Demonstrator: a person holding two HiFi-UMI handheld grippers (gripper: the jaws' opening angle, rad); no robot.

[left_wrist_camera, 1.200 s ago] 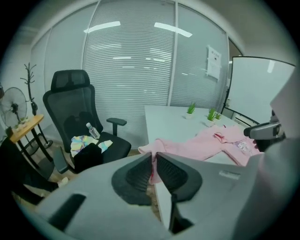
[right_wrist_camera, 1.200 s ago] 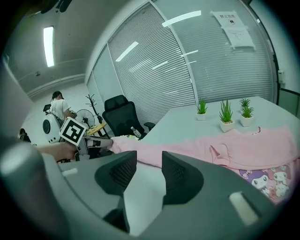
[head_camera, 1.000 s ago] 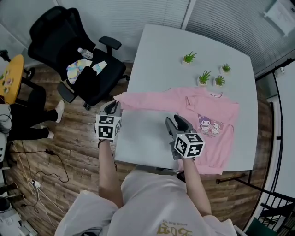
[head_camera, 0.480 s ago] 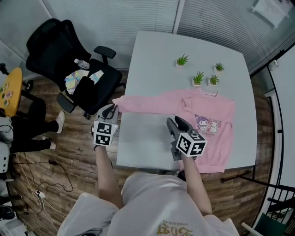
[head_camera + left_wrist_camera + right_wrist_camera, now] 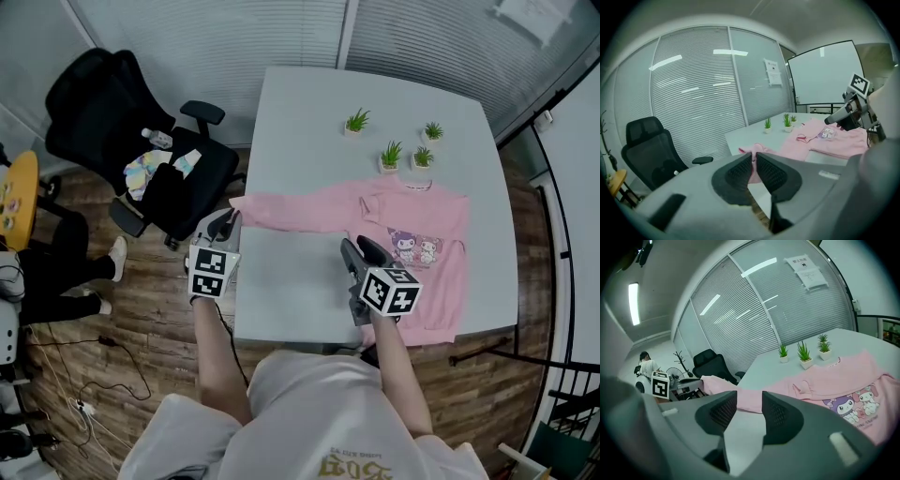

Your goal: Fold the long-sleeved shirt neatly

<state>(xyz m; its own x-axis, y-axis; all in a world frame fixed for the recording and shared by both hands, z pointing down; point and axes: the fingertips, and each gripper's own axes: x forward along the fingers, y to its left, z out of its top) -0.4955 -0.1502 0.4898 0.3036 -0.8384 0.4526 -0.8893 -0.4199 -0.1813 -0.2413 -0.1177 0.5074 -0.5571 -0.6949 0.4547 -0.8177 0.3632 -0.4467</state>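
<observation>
The left gripper [image 5: 223, 225] has risen a little and rolled in the last second. Its jaws are almost together on the cuff of the long sleeve [image 5: 295, 208], at the left edge of the counter [image 5: 300, 103]. The right gripper [image 5: 361, 251] is half open and empty above bare counter, just beside the shirt [image 5: 422, 234]. I think the sleeve fold is only beginning. The shirt is soft pink knit with a cartoon print and lies flat at the right. The counter is smooth and pale.
</observation>
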